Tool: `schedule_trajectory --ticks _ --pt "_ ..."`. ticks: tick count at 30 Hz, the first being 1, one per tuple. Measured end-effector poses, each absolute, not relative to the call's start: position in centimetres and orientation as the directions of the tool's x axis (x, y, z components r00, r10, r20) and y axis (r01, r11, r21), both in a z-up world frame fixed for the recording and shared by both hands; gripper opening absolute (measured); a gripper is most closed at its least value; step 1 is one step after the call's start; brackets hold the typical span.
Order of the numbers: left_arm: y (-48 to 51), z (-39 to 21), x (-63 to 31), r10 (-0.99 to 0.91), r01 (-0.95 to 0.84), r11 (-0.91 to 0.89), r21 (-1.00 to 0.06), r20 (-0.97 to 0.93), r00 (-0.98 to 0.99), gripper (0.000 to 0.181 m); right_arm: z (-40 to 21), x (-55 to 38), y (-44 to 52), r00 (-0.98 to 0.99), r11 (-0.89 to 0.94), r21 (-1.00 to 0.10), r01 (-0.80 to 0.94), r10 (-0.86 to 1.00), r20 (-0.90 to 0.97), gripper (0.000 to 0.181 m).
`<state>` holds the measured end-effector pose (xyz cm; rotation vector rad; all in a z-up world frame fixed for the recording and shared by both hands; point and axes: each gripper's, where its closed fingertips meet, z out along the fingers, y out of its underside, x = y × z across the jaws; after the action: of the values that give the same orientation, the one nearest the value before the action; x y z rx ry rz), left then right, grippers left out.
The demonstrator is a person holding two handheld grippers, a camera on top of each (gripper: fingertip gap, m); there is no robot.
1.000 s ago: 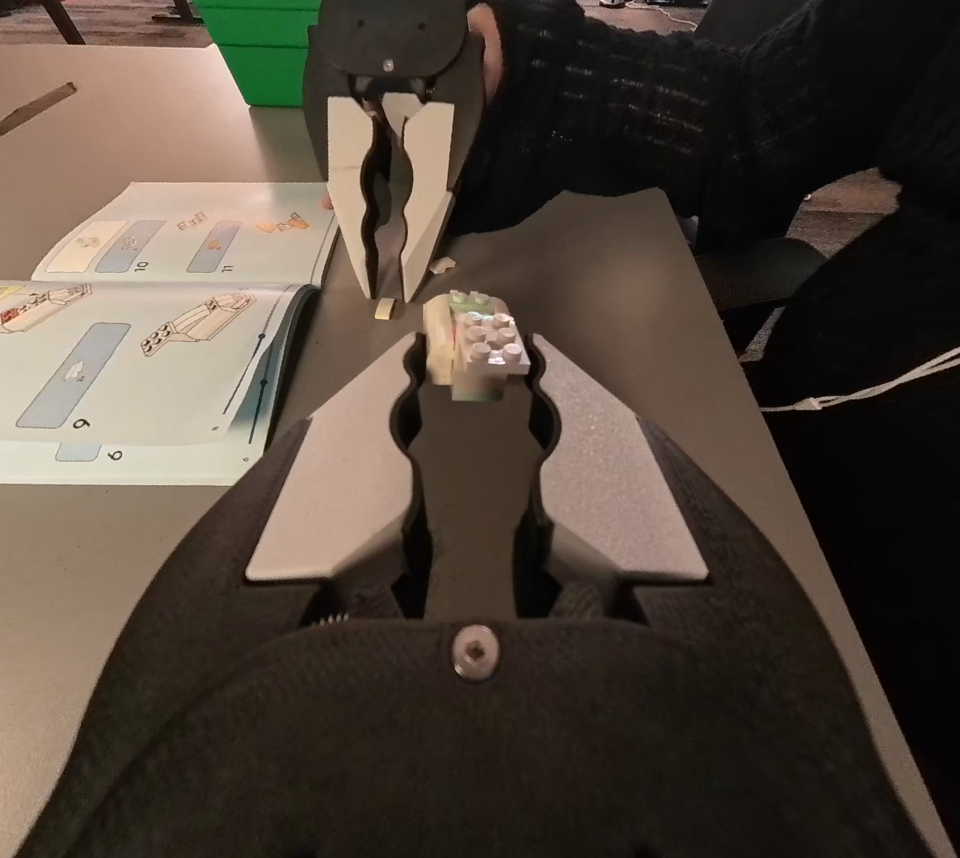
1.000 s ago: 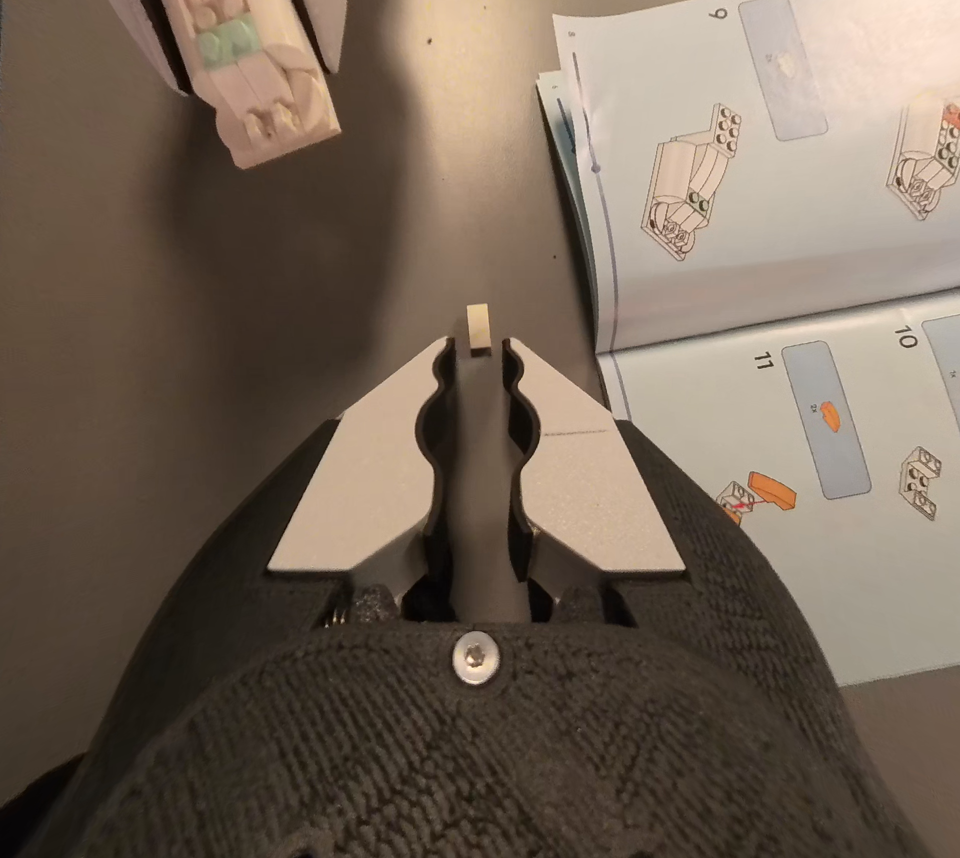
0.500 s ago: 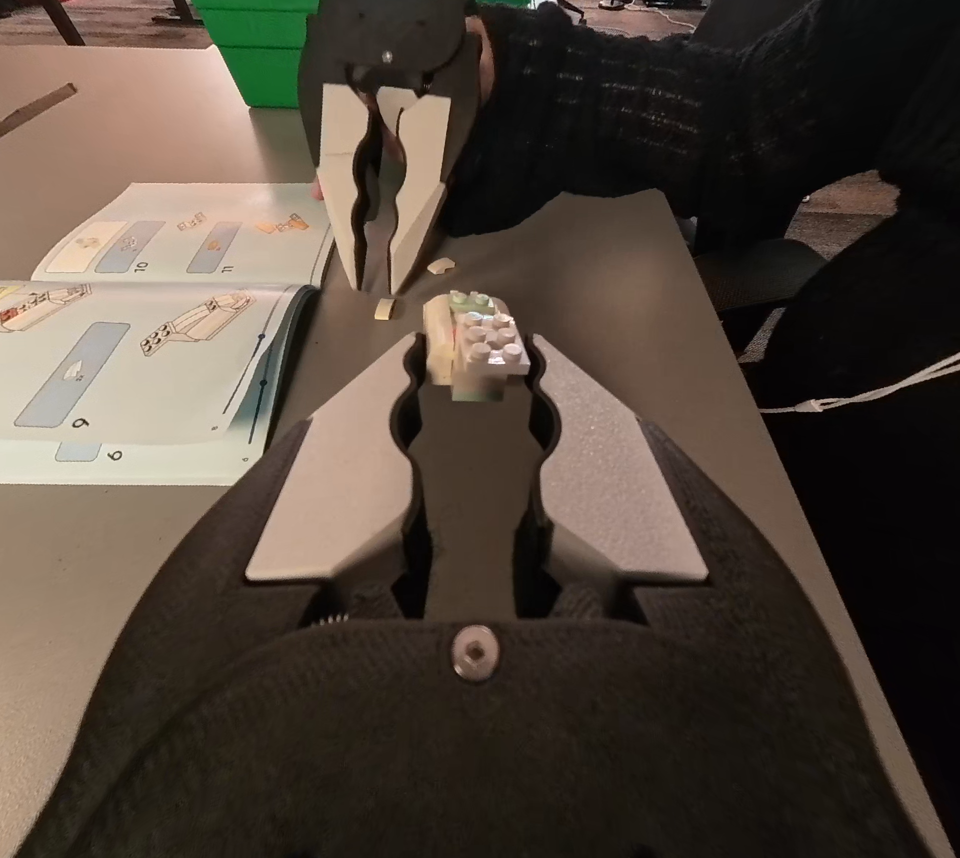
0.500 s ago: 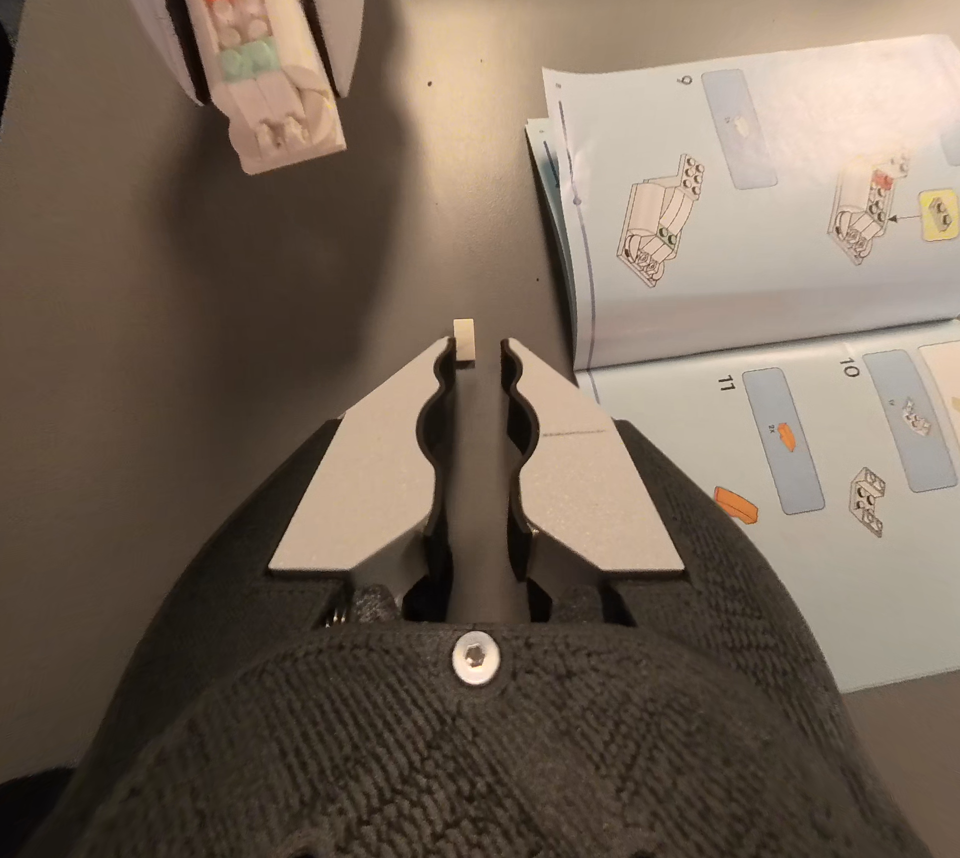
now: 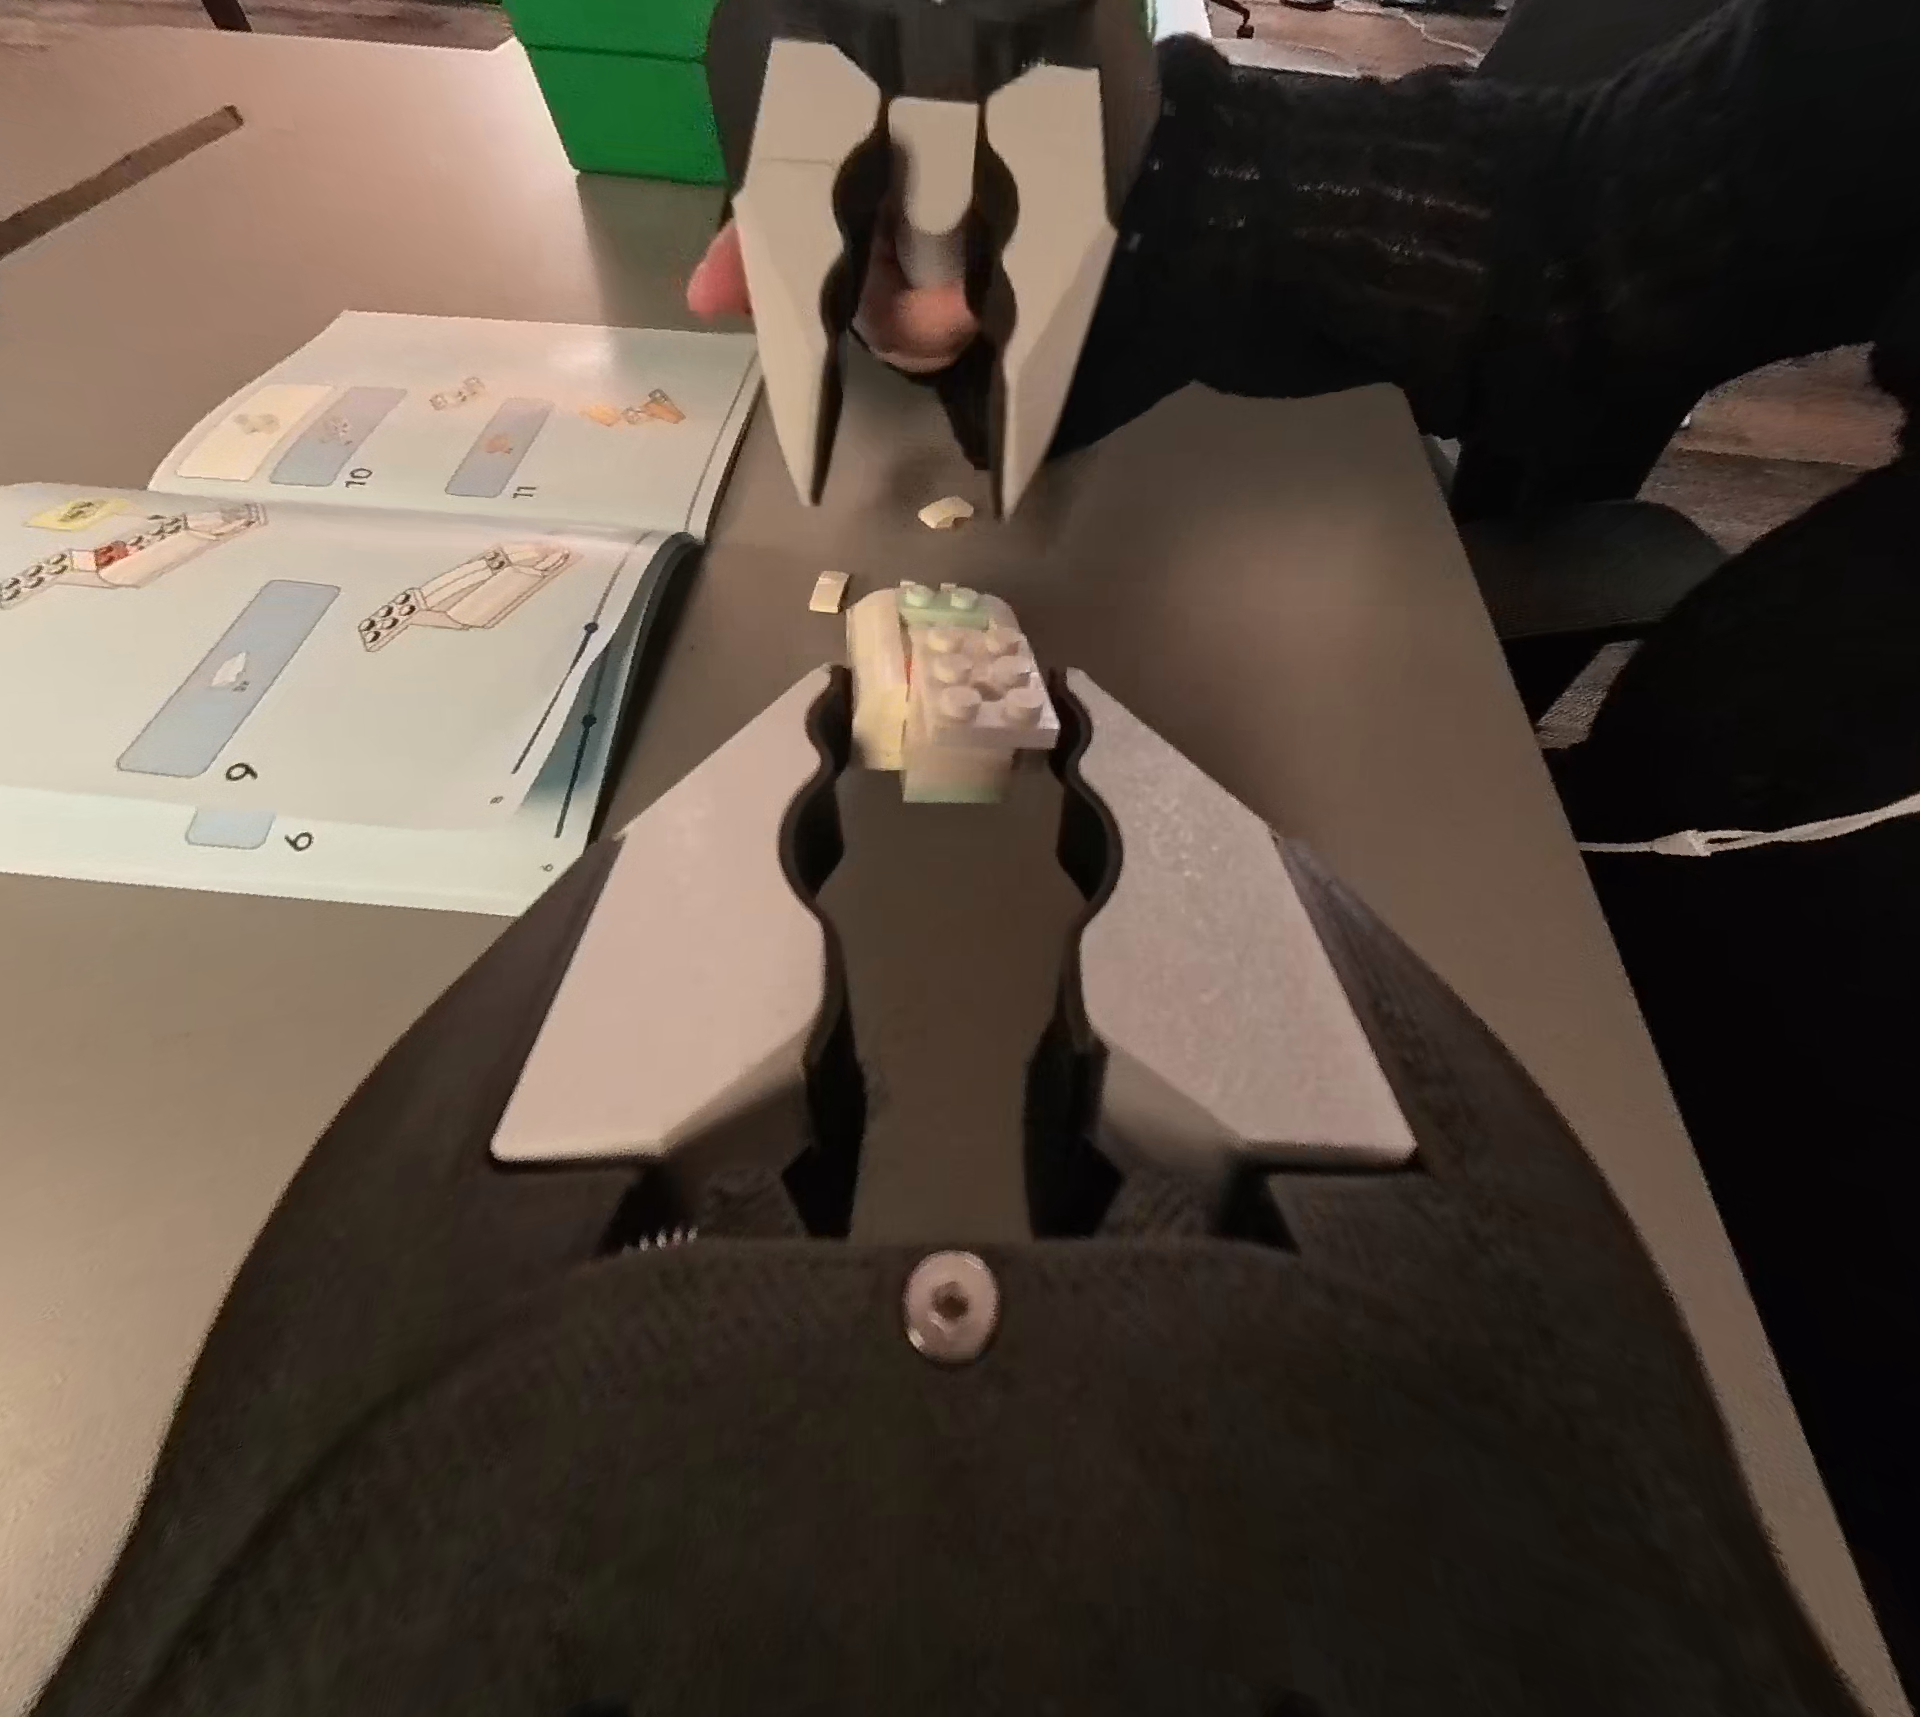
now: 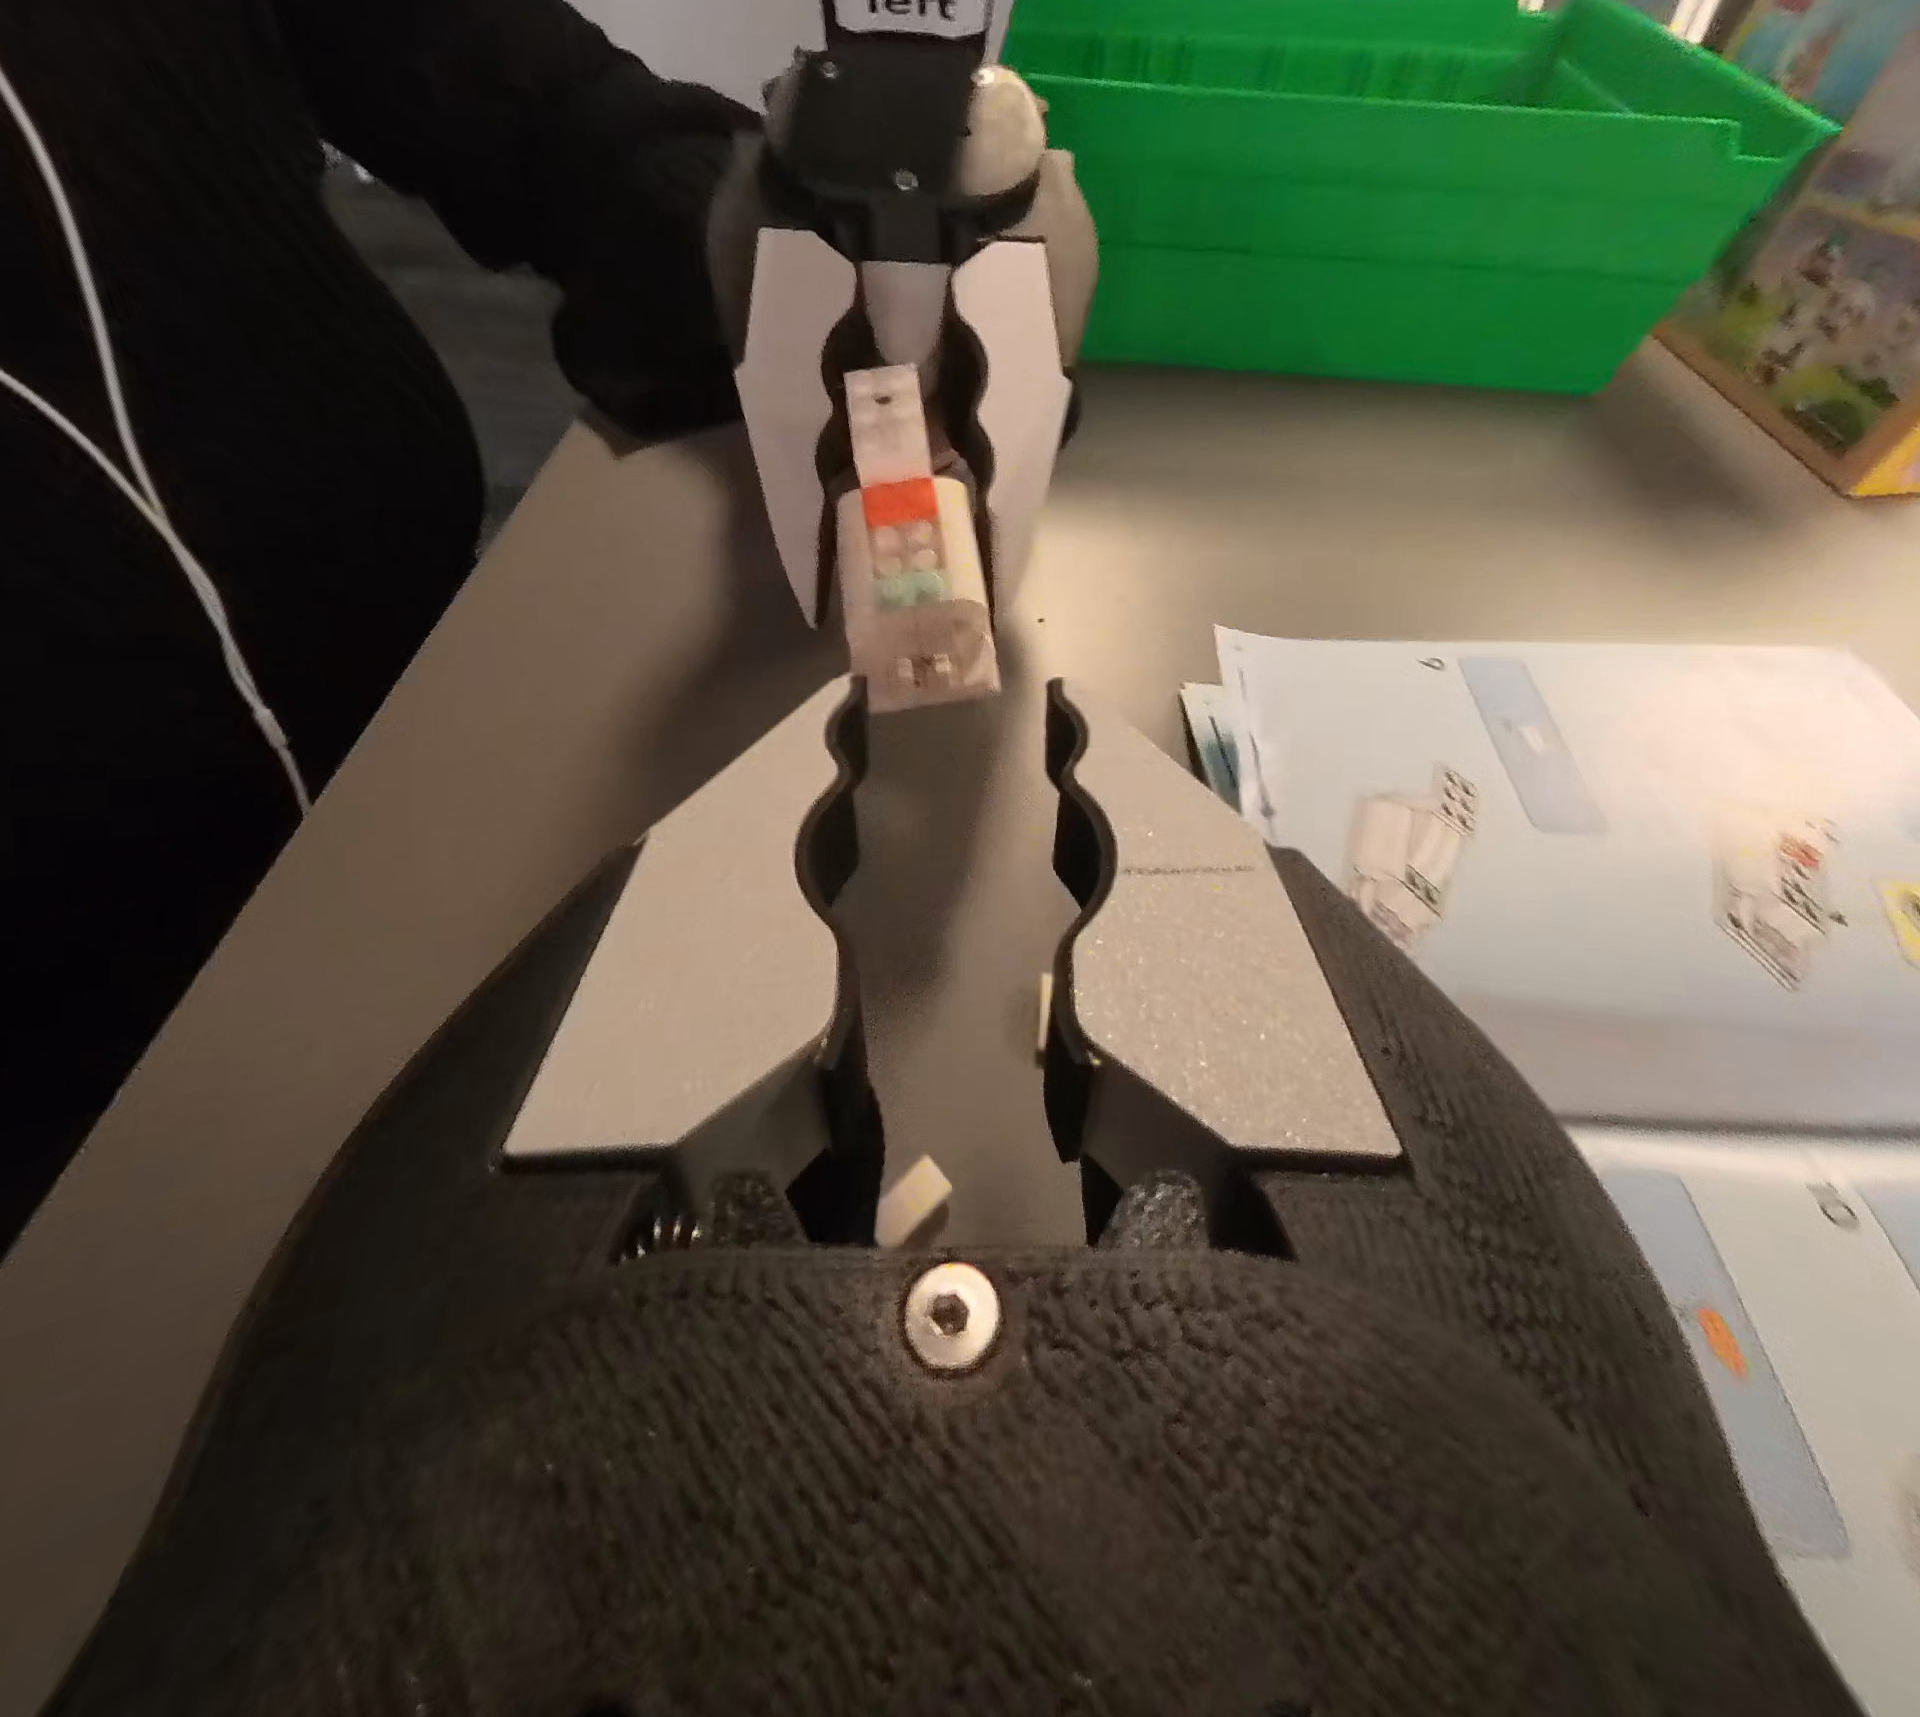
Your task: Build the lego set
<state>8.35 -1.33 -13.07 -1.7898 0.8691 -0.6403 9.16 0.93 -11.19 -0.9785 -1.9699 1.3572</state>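
Note:
My left gripper (image 5: pixel 951 680) is shut on a small lego assembly (image 5: pixel 951 696) of white, grey, mint and orange bricks, held above the table. It also shows in the right wrist view (image 6: pixel 914 587), in the left gripper (image 6: pixel 904 618) facing me. My right gripper (image 6: pixel 951 691) is open and empty, its tips just short of the assembly. In the left wrist view the right gripper (image 5: pixel 906 504) hangs tips down over two small cream pieces (image 5: pixel 943 514) (image 5: pixel 828 592) lying on the table. One cream piece (image 6: pixel 914 1200) shows between my right fingers.
An open instruction booklet (image 5: pixel 312 628) lies left of the pieces; it also shows in the right wrist view (image 6: pixel 1558 888). A green bin (image 5: pixel 623 5) stands at the back. A colourful box (image 6: pixel 1829 213) sits beside the bin (image 6: pixel 1351 213). A person's dark sleeve (image 5: pixel 1455 213) reaches in. Less than 4 cm separates the two grippers' tips. From the right gripper's tips to the cream piece (image 6: pixel 914 1200) is close to 10 centimetres. Look for it in the left wrist view (image 5: pixel 937 502) too.
My right gripper has opened wide, lifted off the small cream piece and tilted up to face the left gripper. The cream piece stays on the table. The left gripper still holds the assembly.

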Motion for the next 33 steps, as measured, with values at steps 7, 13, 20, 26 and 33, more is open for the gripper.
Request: schedule_trajectory --ticks 7,13,20,26,33 --pt "-1.5 -13.3 8.6 -0.806 -0.294 -0.228 -0.928 0.010 0.591 0.037 -12.2 8.2 -1.7 -0.633 0.263 -0.934 0.241 0.773 0.054 0.031" --pt "-1.4 -13.4 8.5 -0.805 -0.300 -0.231 -0.926 0.008 0.594 0.037 -12.7 8.0 -1.0 -0.605 0.322 -0.918 0.231 0.786 0.124 0.028" --pt "-1.7 -13.4 8.7 -0.818 -0.309 -0.218 -0.926 0.000 0.575 0.037 -13.5 8.0 -1.4 -0.614 0.388 -0.890 0.239 0.770 0.171 0.033" --pt "-1.6 -13.7 8.7 -0.812 -0.323 -0.230 -0.918 -0.001 0.583 0.036 -13.8 8.1 -1.3 -0.616 0.385 -0.881 0.276 0.774 0.145 0.032" --pt "-1.9 -17.1 8.6 -0.816 -0.513 -0.308 -0.801 -0.054 0.575 0.036 -16.6 8.6 -1.2 -0.634 0.428 -0.806 0.410 0.768 0.085 0.031"
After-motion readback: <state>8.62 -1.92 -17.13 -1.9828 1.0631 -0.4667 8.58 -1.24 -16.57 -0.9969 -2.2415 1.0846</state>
